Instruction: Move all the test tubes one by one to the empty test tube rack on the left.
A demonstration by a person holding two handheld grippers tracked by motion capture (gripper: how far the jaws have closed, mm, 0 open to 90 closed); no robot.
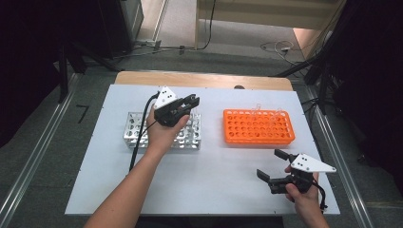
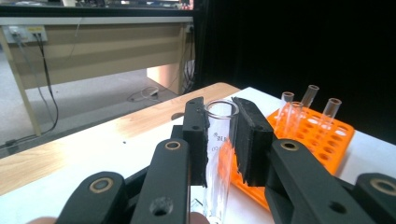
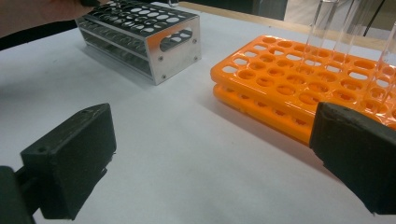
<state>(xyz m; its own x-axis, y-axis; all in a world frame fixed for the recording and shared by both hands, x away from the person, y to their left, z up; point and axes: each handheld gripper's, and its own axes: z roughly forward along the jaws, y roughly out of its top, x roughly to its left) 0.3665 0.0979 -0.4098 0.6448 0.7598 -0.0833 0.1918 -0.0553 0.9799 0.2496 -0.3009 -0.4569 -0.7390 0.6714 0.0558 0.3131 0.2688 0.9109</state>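
- White table [image 1: 119, 190], dark room around it.
- Left tool [image 1: 189, 103] pinches a glass tube [image 2: 219, 154] upright above the metal rack [image 1: 134, 127].
- Orange rack [image 1: 259, 127] sits at its 3 o'clock.
- Right tool [image 1: 272, 164] spread, idle.

Orange rack [image 1: 258, 127], silver rack [image 1: 134, 129], clear tube [image 2: 218, 140]

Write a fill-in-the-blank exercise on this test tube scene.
1. The left gripper is shut on a clear glass ____.
2. The perforated plastic rack holding upright tubes is coloured ____.
3. The right gripper has its jaws ____.
4. The silver rack is made of ____.

Missing words: test tube; orange; open; metal
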